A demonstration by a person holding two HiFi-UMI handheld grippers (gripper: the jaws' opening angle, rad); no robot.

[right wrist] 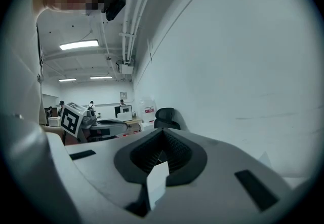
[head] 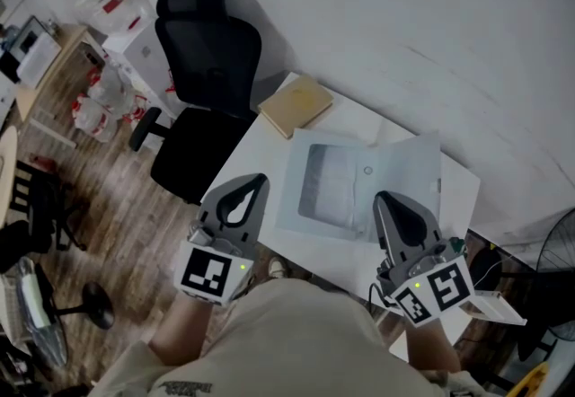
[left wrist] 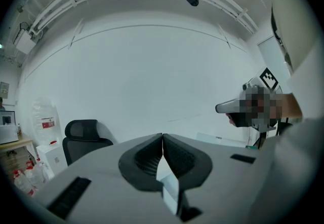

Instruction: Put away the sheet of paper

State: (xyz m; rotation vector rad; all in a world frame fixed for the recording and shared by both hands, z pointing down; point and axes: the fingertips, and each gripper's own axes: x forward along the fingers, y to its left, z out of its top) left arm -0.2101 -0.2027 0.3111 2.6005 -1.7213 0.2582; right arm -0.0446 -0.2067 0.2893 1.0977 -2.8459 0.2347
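Observation:
A pale sheet of paper (head: 406,163) lies on the white table (head: 269,153), partly under or in a translucent bluish folder (head: 328,187) with a small snap button. My left gripper (head: 257,180) hovers at the table's near left edge, shut and empty, its jaws meeting tip to tip in the left gripper view (left wrist: 162,138). My right gripper (head: 381,198) is over the folder's near right corner, also shut with nothing held (right wrist: 163,134). Both gripper views look over the table at the white wall, so the paper is hidden in them.
A tan book (head: 296,104) lies at the table's far left corner. A black office chair (head: 207,81) stands left of the table. A fan (head: 559,247) and cables are at the right. A white wall runs behind the table.

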